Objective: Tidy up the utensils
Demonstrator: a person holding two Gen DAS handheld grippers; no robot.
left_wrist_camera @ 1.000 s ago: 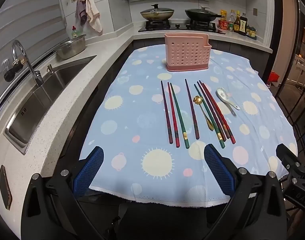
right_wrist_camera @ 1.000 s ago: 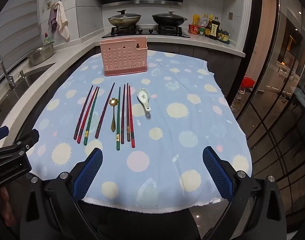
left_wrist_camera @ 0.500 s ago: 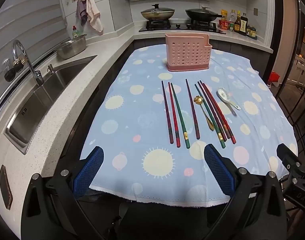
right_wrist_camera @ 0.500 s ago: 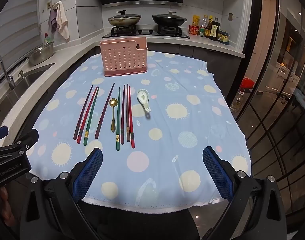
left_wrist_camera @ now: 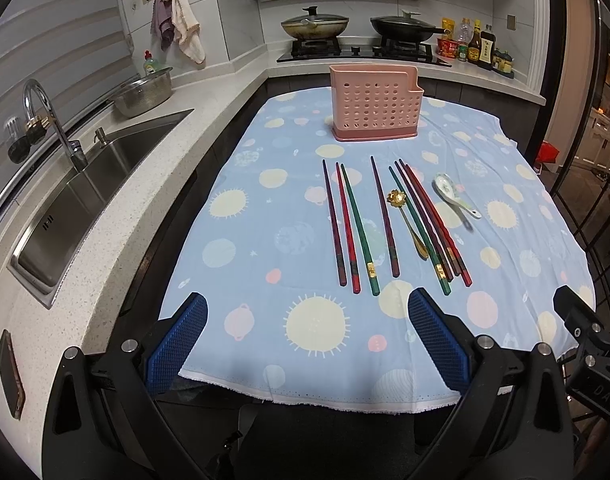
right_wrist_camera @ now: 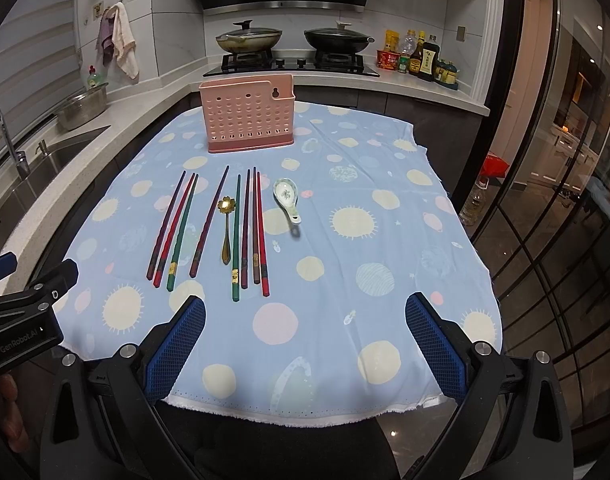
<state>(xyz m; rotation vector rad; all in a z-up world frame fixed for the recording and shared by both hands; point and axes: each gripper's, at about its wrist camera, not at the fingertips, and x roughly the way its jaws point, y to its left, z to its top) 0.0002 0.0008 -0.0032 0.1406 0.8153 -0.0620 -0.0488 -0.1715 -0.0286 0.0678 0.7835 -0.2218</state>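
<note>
A pink perforated utensil holder (left_wrist_camera: 373, 104) (right_wrist_camera: 247, 117) stands upright at the far middle of the table. In front of it lie several red, green and dark chopsticks (left_wrist_camera: 353, 224) (right_wrist_camera: 247, 228), a gold flower-shaped spoon (left_wrist_camera: 409, 220) (right_wrist_camera: 226, 228) among them, and a white ceramic spoon (left_wrist_camera: 455, 196) (right_wrist_camera: 288, 198) to their right. My left gripper (left_wrist_camera: 305, 336) is open and empty above the near table edge. My right gripper (right_wrist_camera: 305, 336) is open and empty, also at the near edge, right of the chopsticks.
The table wears a blue cloth with pale circles (left_wrist_camera: 265, 208) (right_wrist_camera: 385, 240). A counter with a sink (left_wrist_camera: 77, 208) and tap runs along the left. A stove with two pans (right_wrist_camera: 293, 40) and bottles stands behind. A glass door (right_wrist_camera: 565, 200) is at the right.
Both views shift only slightly; the utensils and holder have not moved and both grippers stay open.
</note>
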